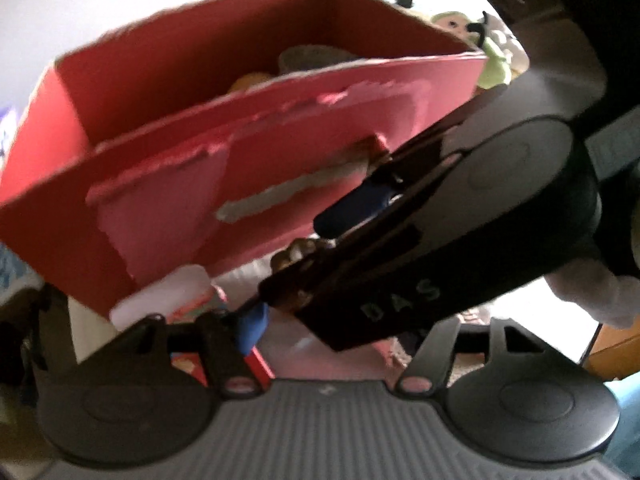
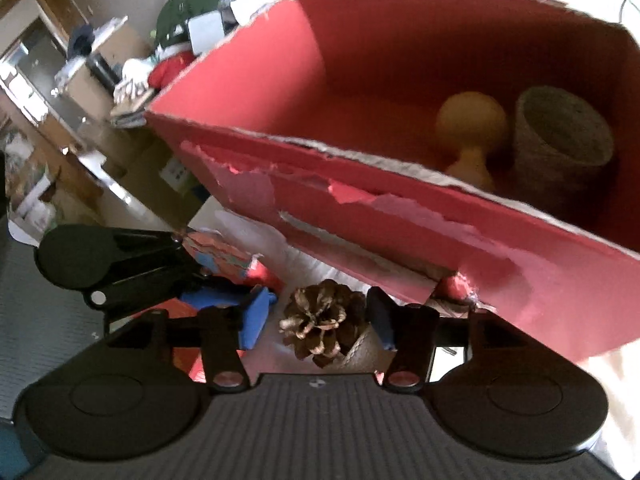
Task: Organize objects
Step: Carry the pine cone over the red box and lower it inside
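Observation:
A red cardboard box [image 2: 400, 216] with a torn front wall fills both views; it also shows in the left wrist view [image 1: 200, 160]. Inside it lie a yellow wooden peg figure [image 2: 470, 128] and a grey woven cup [image 2: 560, 140]. My right gripper [image 2: 320, 324] is shut on a brown pine cone [image 2: 320, 320] with a twine-wrapped base, just below the box's front wall. In the left wrist view the right gripper [image 1: 320, 236] crosses from the right with the pine cone [image 1: 296, 252] in its blue pads. My left gripper [image 1: 324, 336] is open and empty beneath it.
A colourful printed item [image 2: 216, 252] lies on the white surface [image 2: 256, 236] under the box. Stuffed toys [image 1: 492, 52] sit behind the box. Cluttered shelves and cardboard boxes [image 2: 92, 80] stand at the left in the right wrist view.

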Motion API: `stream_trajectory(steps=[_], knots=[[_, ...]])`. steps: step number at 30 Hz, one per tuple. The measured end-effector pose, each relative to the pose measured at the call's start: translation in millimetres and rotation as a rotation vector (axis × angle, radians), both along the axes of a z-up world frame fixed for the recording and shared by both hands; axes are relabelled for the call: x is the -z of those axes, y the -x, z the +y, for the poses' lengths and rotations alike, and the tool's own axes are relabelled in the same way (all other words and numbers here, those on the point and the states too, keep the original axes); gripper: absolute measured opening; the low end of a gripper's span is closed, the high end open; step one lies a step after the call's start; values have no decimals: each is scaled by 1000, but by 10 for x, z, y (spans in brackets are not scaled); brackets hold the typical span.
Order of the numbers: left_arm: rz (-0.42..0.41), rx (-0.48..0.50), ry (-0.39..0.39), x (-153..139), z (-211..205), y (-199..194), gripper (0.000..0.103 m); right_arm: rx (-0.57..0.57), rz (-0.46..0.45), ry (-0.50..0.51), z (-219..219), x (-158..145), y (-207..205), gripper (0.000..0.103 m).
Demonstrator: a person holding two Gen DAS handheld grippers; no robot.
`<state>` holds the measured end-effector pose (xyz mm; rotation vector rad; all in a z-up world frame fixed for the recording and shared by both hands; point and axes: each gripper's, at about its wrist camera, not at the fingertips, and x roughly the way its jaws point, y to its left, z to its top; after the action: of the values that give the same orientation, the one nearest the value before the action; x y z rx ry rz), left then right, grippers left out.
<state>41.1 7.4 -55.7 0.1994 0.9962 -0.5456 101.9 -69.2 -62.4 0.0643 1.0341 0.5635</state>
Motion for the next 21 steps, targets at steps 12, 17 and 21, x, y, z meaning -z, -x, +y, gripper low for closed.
stream_trajectory(steps=[12,17,21], knots=[[-41,-14,39,-137,7,38,65,4,-18,-5,-126,-144,28,45],[-108,9,101,-514,88,113,64,52,-46,-129,-329,-402,200,31],[-161,56,136,-765,2,70,63,75,-66,-176,-401,-558,299,31]])
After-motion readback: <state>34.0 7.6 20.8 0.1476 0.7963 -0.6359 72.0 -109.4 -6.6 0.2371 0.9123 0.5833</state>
